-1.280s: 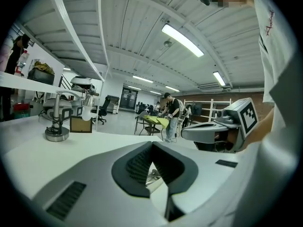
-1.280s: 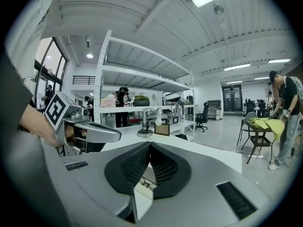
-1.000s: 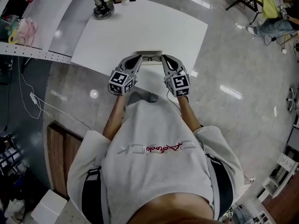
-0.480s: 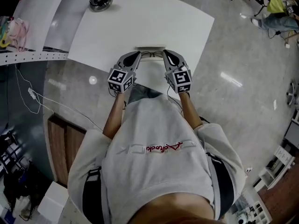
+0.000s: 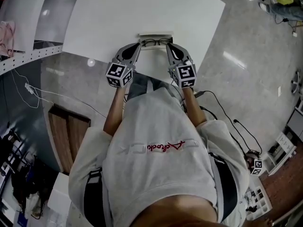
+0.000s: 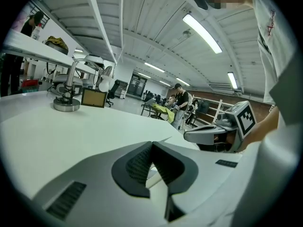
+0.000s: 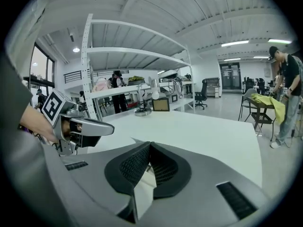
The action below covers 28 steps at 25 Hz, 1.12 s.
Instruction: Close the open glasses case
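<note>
- Glasses case (image 5: 155, 34): 1 item, pale, rectangular, long and shallow. It is open, with the lid along the far side.
- Contents: 1 pair of dark-framed glasses (image 5: 156, 42), lying lengthwise inside.
- Location: white table (image 5: 118, 18), close to its near edge, roughly midway along that edge.

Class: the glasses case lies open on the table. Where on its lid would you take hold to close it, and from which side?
Probably the free edge of the lid, near both ends, reaching from the near side. The case lies crosswise, the lid seems to stand open along its far side, and the glasses fill the middle.
</note>
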Each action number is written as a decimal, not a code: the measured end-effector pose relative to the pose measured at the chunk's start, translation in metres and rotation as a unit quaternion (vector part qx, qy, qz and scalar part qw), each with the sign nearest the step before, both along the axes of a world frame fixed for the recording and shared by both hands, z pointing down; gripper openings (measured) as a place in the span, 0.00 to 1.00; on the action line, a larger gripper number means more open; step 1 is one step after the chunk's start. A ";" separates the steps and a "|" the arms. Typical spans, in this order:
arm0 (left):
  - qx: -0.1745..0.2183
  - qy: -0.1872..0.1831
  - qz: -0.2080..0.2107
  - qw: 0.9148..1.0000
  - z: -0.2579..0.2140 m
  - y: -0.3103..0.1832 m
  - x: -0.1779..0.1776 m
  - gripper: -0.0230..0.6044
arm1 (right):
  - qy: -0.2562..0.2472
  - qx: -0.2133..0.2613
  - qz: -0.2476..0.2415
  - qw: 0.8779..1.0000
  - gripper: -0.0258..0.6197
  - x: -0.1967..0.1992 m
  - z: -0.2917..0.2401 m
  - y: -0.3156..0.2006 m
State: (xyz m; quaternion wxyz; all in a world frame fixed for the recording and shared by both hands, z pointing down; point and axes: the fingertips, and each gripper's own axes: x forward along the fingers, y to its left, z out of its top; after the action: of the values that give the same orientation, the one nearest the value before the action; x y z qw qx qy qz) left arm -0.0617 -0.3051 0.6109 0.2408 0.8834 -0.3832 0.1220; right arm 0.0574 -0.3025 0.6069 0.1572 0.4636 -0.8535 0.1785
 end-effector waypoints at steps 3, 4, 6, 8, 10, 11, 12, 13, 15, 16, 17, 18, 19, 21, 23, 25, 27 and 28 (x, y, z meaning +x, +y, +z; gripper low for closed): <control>-0.012 -0.002 0.002 1.000 0.015 0.004 -0.006 0.08 | 0.003 -0.016 -0.001 1.000 0.07 -0.005 0.017 0.009; -0.015 -0.002 0.003 1.000 0.019 0.004 -0.007 0.08 | 0.004 -0.020 -0.002 1.000 0.07 -0.007 0.021 0.011; -0.022 0.000 0.005 1.000 0.023 0.007 -0.008 0.08 | 0.006 -0.029 -0.002 1.000 0.07 -0.008 0.028 0.017; -0.027 0.000 0.011 1.000 0.025 0.010 -0.007 0.08 | 0.012 -0.038 -0.002 0.999 0.07 -0.008 0.033 0.024; -0.028 -0.001 0.016 0.999 0.025 0.011 -0.007 0.08 | 0.026 -0.039 -0.008 0.999 0.07 -0.009 0.036 0.026; -0.028 -0.001 0.017 0.999 0.025 0.010 -0.007 0.08 | 0.034 -0.036 -0.012 0.999 0.07 -0.010 0.036 0.025; -0.028 -0.001 0.018 0.999 0.025 0.010 -0.007 0.08 | 0.045 -0.032 -0.017 0.998 0.07 -0.010 0.035 0.023; -0.029 -0.001 0.019 0.999 0.026 0.009 -0.006 0.08 | 0.057 -0.028 -0.023 0.998 0.07 -0.011 0.035 0.020; -0.030 -0.001 0.020 0.999 0.027 0.008 -0.006 0.08 | 0.089 -0.017 -0.034 0.995 0.07 -0.011 0.037 0.013; -0.030 0.000 0.021 0.999 0.027 0.007 -0.005 0.08 | 0.111 -0.011 -0.042 0.993 0.07 -0.011 0.038 0.010; -0.029 0.001 0.021 0.999 0.027 0.007 -0.005 0.08 | 0.134 -0.002 -0.052 0.990 0.07 -0.012 0.040 0.007; -0.029 0.003 0.021 0.999 0.027 0.006 -0.005 0.08 | 0.159 0.008 -0.065 0.985 0.07 -0.013 0.042 0.005; -0.029 0.004 0.021 0.999 0.027 0.006 -0.005 0.08 | 0.183 0.016 -0.080 0.980 0.07 -0.015 0.043 0.004; -0.030 0.005 0.020 0.999 0.027 0.007 -0.006 0.08 | 0.230 0.034 -0.110 0.966 0.07 -0.018 0.045 0.001; -0.033 0.004 0.019 0.999 0.028 0.009 -0.007 0.08 | 0.281 0.054 -0.141 0.948 0.07 -0.020 0.049 0.000; -0.035 0.003 0.018 0.999 0.030 0.011 -0.007 0.08 | 0.336 0.078 -0.176 0.922 0.07 -0.022 0.055 0.000; -0.036 0.002 0.017 0.999 0.032 0.012 -0.008 0.08 | 0.377 0.099 -0.208 0.897 0.07 -0.025 0.061 0.000; -0.036 0.002 0.016 0.999 0.032 0.011 -0.009 0.08 | 0.388 0.105 -0.220 0.889 0.07 -0.027 0.063 0.000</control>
State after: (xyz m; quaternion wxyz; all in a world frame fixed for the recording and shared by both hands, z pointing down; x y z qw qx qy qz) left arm -0.0707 -0.2937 0.6424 0.2713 0.8803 -0.3642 0.1372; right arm 0.0303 -0.3023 0.6694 0.4617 0.3098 -0.8184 -0.1453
